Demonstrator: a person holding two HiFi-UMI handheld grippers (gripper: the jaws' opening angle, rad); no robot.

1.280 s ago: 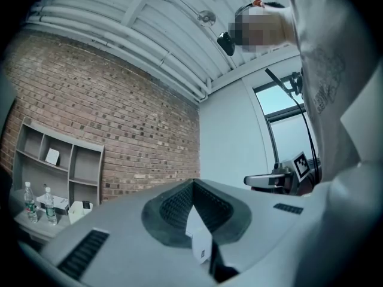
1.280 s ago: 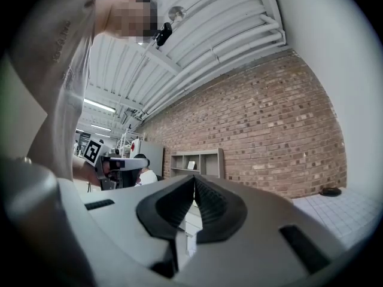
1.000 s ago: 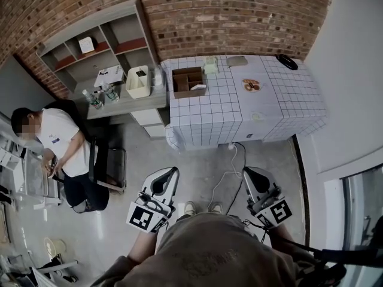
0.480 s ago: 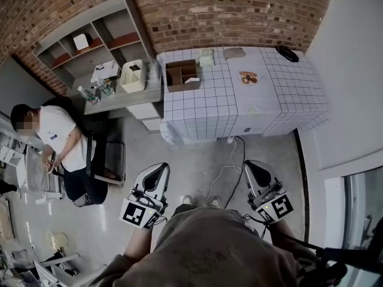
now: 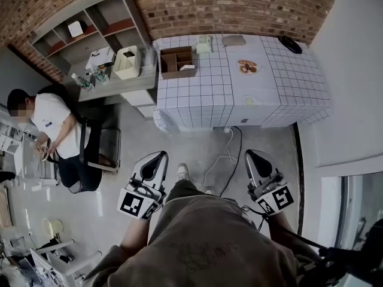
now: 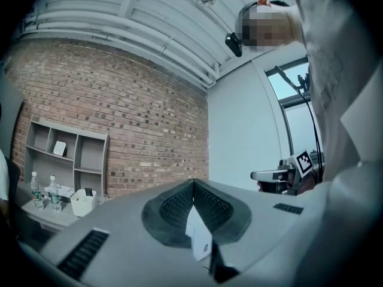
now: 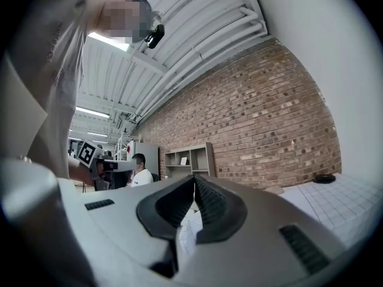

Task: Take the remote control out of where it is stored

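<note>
left gripper (image 5: 157,157) closed, empty | right gripper (image 5: 252,155) closed, empty | remote control (image 5: 127,53): small, dark, slim, upright in white basket (image 5: 125,70), upper left

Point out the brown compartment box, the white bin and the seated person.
brown compartment box (image 5: 176,74), head view, on its near outer wall.
white bin (image 5: 125,70), head view, on its near side wall.
seated person (image 5: 52,115), head view, on the white shirt.
</note>
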